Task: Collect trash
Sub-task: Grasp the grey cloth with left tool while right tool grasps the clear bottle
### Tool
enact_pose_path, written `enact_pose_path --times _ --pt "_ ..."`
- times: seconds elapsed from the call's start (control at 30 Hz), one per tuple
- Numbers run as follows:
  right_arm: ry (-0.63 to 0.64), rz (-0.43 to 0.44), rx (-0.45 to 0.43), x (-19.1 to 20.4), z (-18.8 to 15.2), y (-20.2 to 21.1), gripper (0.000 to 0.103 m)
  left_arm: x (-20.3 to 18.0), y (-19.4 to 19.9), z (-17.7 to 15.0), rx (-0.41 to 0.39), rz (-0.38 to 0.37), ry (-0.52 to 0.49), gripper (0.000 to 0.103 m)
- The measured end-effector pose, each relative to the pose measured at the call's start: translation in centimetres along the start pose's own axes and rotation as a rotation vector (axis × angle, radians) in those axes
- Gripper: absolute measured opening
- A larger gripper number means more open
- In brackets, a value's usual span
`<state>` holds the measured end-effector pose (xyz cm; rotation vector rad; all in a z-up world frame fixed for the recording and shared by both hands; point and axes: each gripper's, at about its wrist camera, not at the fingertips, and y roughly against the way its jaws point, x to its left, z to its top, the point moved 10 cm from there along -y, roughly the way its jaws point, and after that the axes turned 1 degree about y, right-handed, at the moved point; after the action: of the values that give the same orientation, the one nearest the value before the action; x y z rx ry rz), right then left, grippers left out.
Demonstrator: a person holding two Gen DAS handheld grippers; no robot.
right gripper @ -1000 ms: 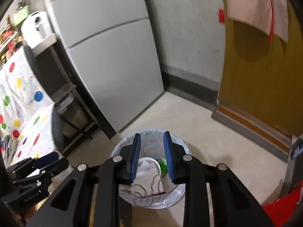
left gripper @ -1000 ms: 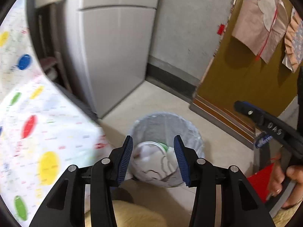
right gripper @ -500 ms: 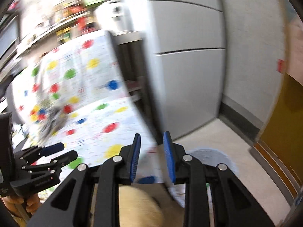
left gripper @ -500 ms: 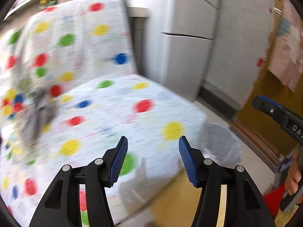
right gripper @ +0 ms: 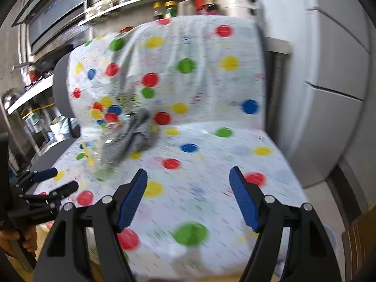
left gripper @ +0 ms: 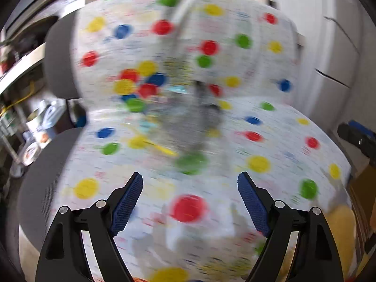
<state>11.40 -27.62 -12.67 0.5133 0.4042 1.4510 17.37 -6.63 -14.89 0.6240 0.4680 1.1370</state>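
Right wrist view: we now face a chair draped in a white polka-dot cover (right gripper: 211,141), where a second ago both cameras looked down into the lined waste bin by the fridge; the bin has gone from view. Our right gripper (right gripper: 188,196) has just been opening and stands released, nothing between its blue pads. The left gripper (left gripper: 190,202) has likewise just spread wide and is empty; it shows at the lower left of the right view too. Remaining trash sits on the seat near the backrest: a crumpled grey wad (right gripper: 131,138), with a yellow scrap (right gripper: 88,156) and what looks like clear wrapping just beside it, though blur hides detail. In the left view the grey wad (left gripper: 199,122) lies ahead of the open jaws. We judge one drop finished and the next pickup beginning.
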Motion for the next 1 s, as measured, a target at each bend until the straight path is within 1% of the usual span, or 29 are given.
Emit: enact_pose_path --times 0.13,0.23,0.27,0.33,0.37,0.4,0.47,0.67,0.83,0.93,0.97,1.0 --pt "0.033 0.046 0.035 3.1 1.8 -4.7 0.071 4.6 -1.3 2.6 -0.002 0.042 0.056 0.083" --pt "0.033 0.084 0.055 4.6 2.8 -7.4 0.071 6.7 -2.7 4.6 -0.003 0.061 0.083 0.083" --pt "0.028 0.106 0.065 5.3 3.2 -8.5 0.067 7.4 -3.2 5.2 -0.003 0.072 0.091 0.083" --pt "0.030 0.139 0.098 6.9 3.6 -10.7 0.056 8.2 -4.0 6.1 -0.005 0.087 0.093 0.083" --pt "0.032 0.151 0.108 7.4 3.7 -11.2 0.047 8.8 -4.7 6.6 -0.002 0.107 0.090 0.083" --pt "0.036 0.183 0.133 8.6 3.8 -12.6 0.040 9.2 -5.1 6.9 0.000 0.119 0.091 0.083" --pt "0.040 0.222 0.164 10.3 4.1 -14.2 0.034 10.1 -6.0 7.1 0.006 0.141 0.096 0.083" --pt "0.045 0.281 0.230 13.9 4.5 -18.3 0.034 12.5 -7.2 6.0 0.036 0.160 0.128 0.083" --pt "0.076 0.244 0.291 15.2 4.2 -20.9 0.034 14.2 -6.7 5.2 0.042 0.170 0.148 0.083" --pt "0.070 0.239 0.321 15.7 3.9 -21.4 0.034 14.7 -6.0 5.1 0.036 0.178 0.156 0.083" --pt "0.066 0.241 0.323 15.9 3.9 -21.1 0.029 14.8 -5.8 5.1 0.035 0.181 0.155 0.083" --pt "0.063 0.245 0.326 15.9 3.9 -20.8 0.020 14.9 -5.6 5.0 0.033 0.183 0.154 0.083"
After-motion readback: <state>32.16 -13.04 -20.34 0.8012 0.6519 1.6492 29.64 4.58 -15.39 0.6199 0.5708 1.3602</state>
